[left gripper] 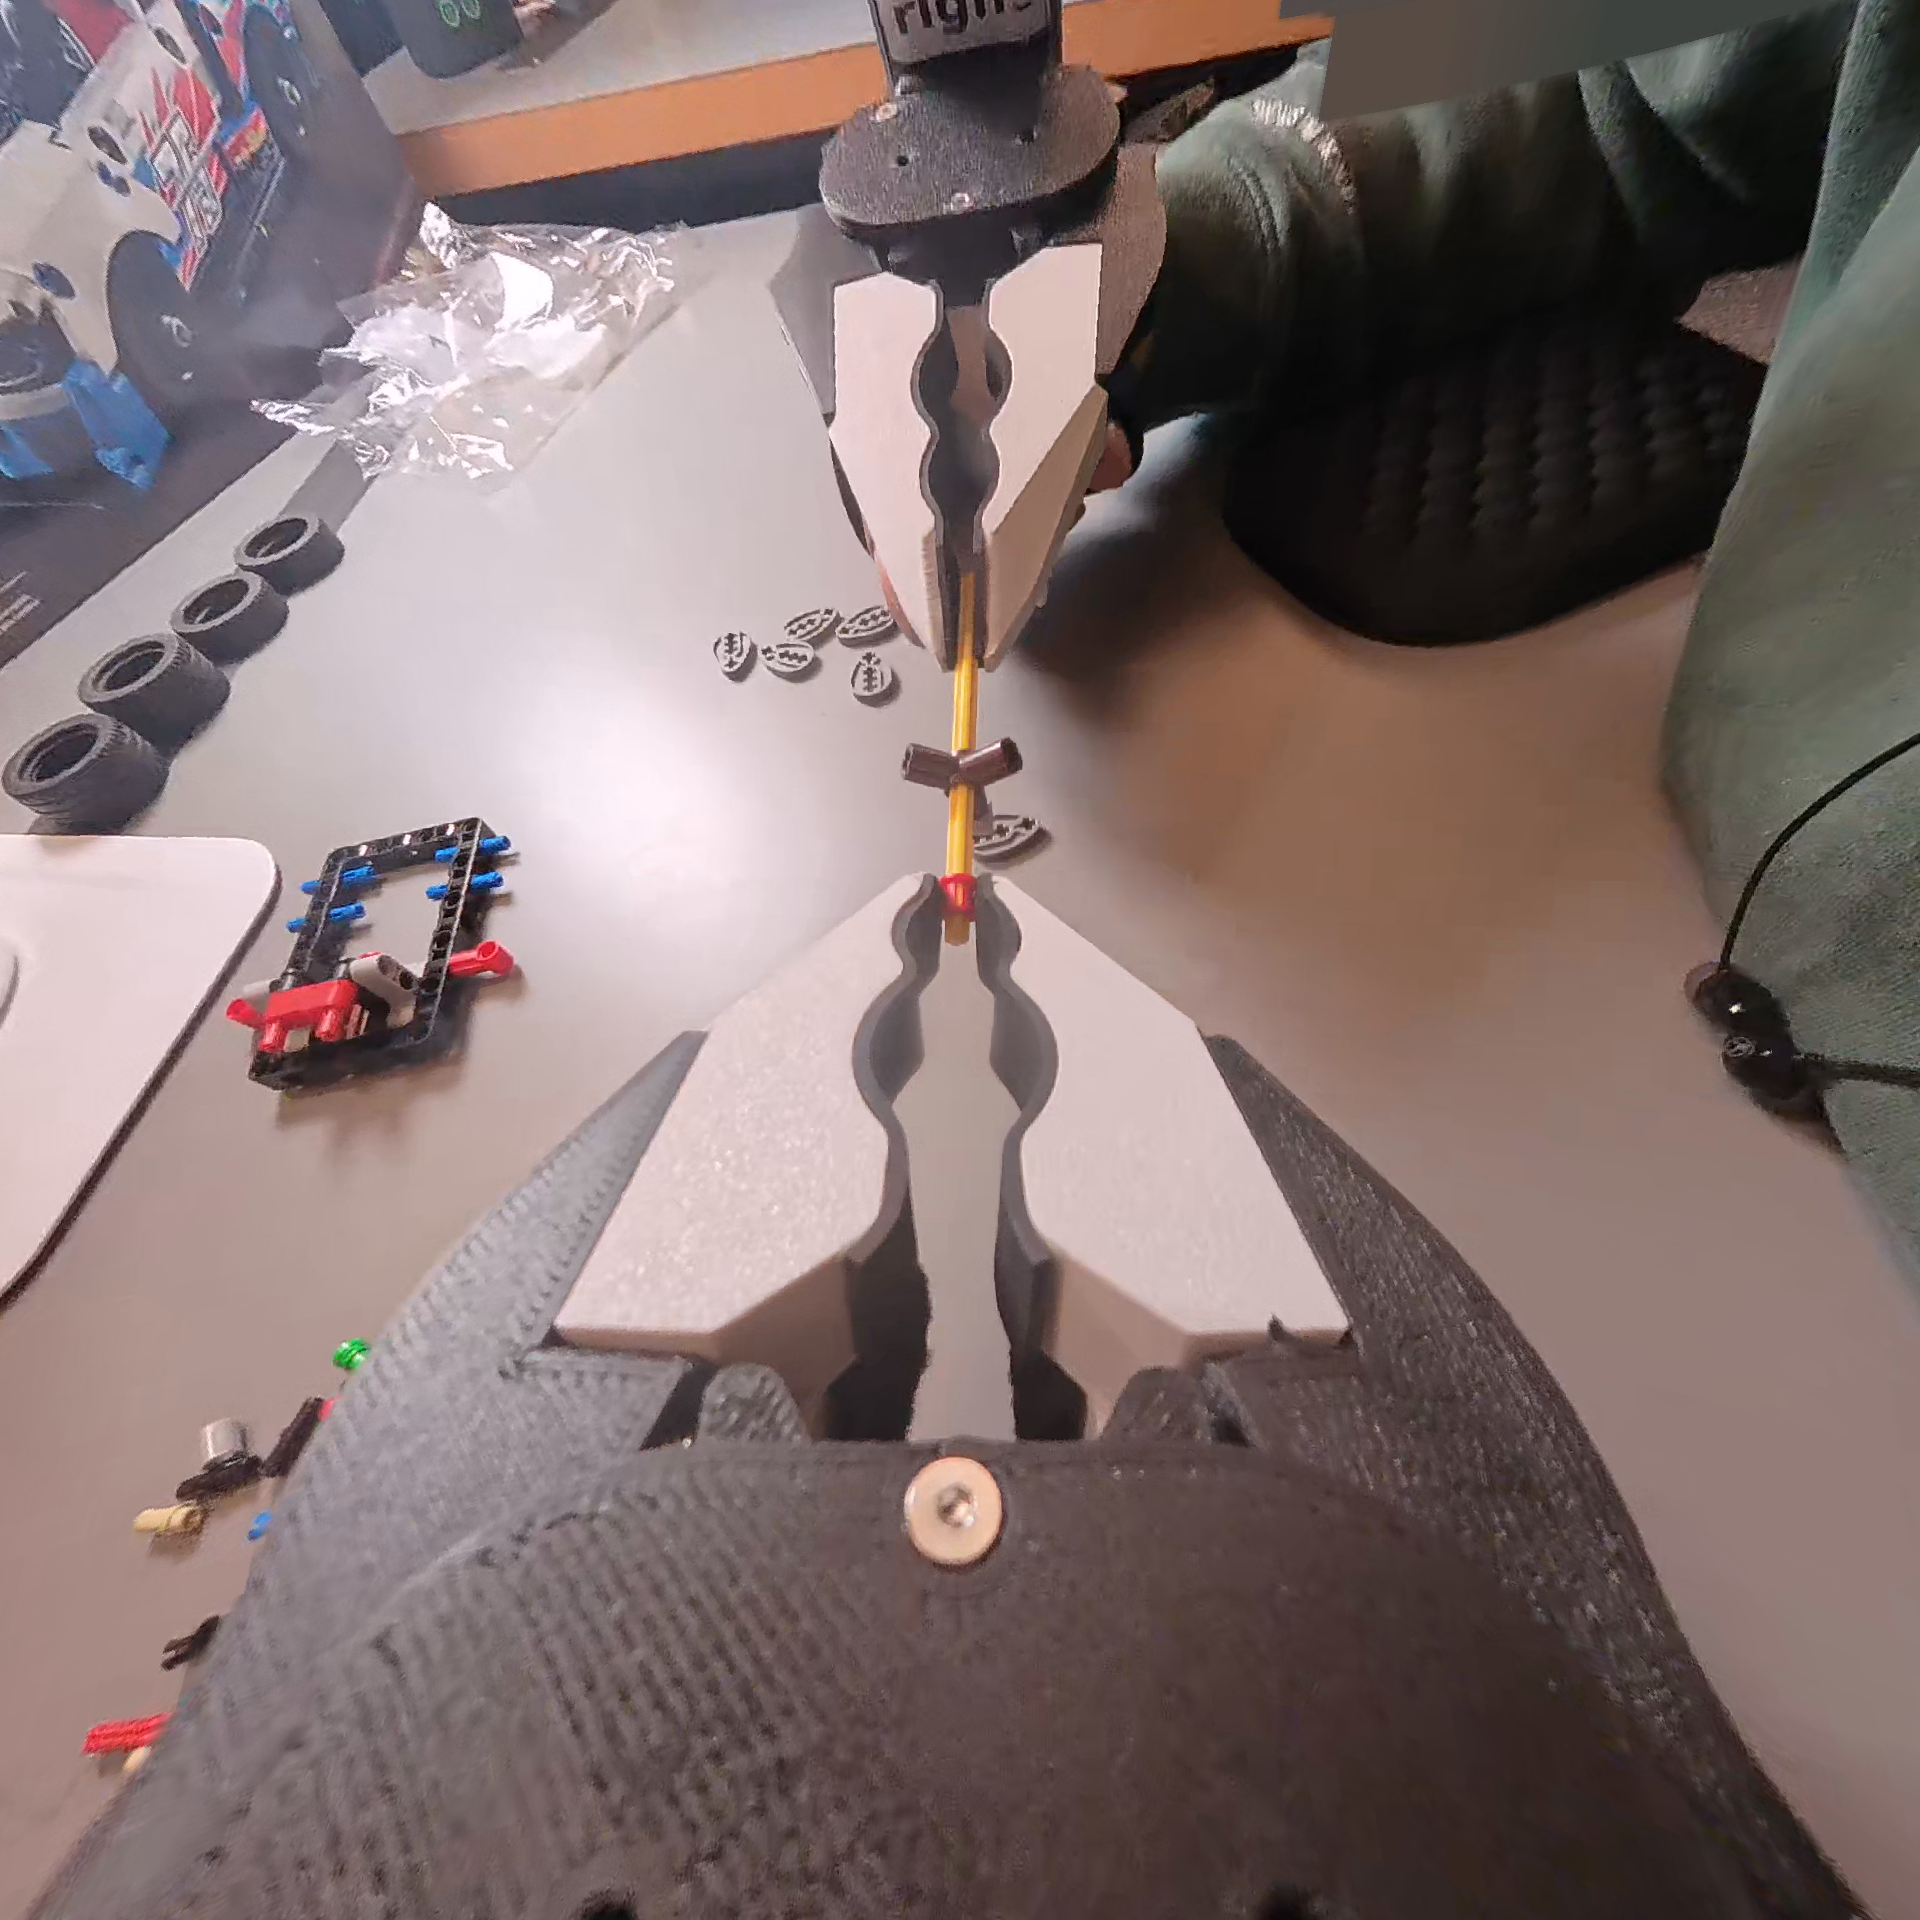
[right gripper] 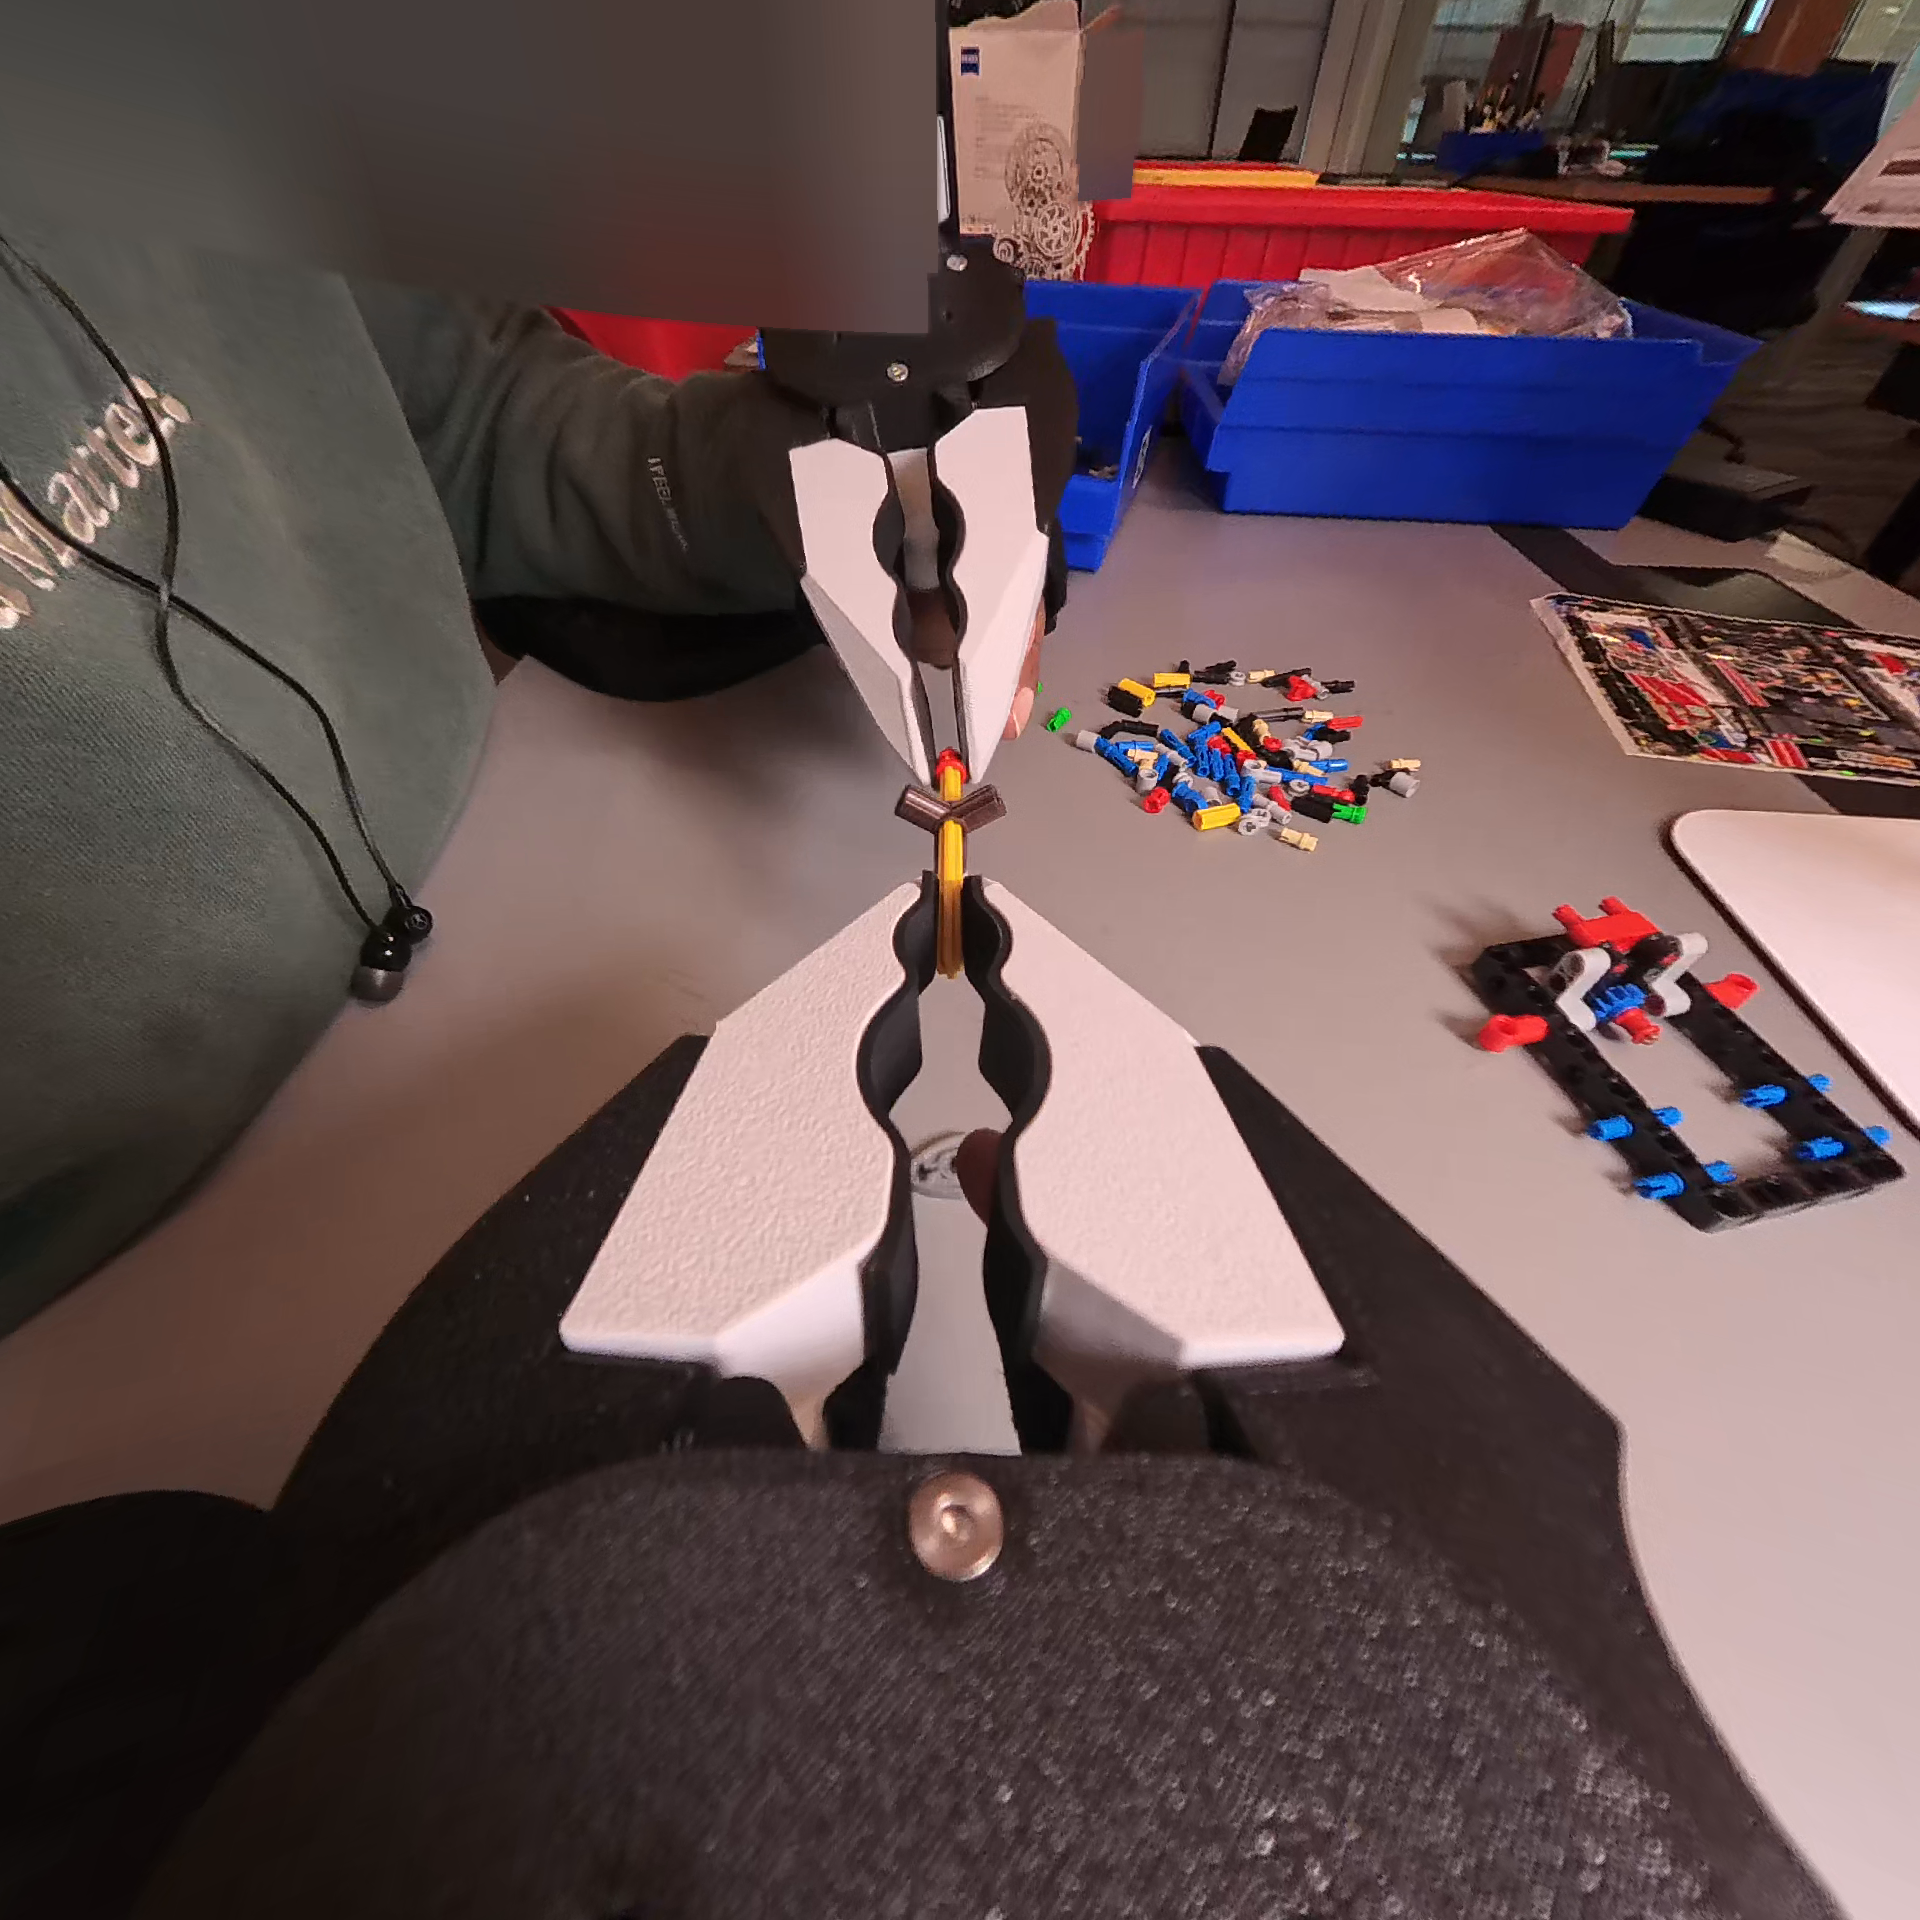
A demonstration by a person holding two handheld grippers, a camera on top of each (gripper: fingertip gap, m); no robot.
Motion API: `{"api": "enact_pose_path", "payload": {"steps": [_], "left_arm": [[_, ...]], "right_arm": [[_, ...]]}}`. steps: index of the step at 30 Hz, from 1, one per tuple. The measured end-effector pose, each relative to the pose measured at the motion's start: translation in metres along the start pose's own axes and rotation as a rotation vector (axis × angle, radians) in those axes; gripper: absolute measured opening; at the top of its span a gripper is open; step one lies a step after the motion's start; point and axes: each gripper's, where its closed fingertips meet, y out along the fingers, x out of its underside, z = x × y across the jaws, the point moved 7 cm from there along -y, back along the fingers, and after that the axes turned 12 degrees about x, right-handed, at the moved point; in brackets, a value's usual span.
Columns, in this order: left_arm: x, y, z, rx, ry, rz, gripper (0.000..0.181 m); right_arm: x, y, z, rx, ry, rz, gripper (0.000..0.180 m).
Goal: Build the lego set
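A thin yellow axle (left gripper: 966,717) is held in the air between my two grippers, which face each other tip to tip. My left gripper (left gripper: 956,896) is shut on a small red bush (left gripper: 957,894) at one end of the axle. My right gripper (right gripper: 948,885) is shut on the other end of the yellow axle (right gripper: 948,925). A brown V-shaped connector (left gripper: 958,767) sits on the axle between the tips; it also shows in the right wrist view (right gripper: 951,808). A black frame assembly (left gripper: 384,945) with blue pins and red parts lies on the grey table (left gripper: 582,644).
Several black tyres (left gripper: 156,675) line the left side, with small grey discs (left gripper: 810,644) under the axle. A pile of small loose parts (right gripper: 1236,758), blue bins (right gripper: 1455,416), an instruction booklet (right gripper: 1745,686) and a white pad (right gripper: 1818,914) are around. A person's green sleeve (right gripper: 582,488) is close.
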Motion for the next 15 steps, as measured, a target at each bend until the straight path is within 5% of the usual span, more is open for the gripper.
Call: {"api": "enact_pose_path", "payload": {"steps": [15], "left_arm": [[-0.0003,0.0007,0.0022,-0.011,0.013,0.018,0.004]], "right_arm": [[0.0019,0.0010,-0.0015,-0.007,0.025,0.015,0.002]]}}
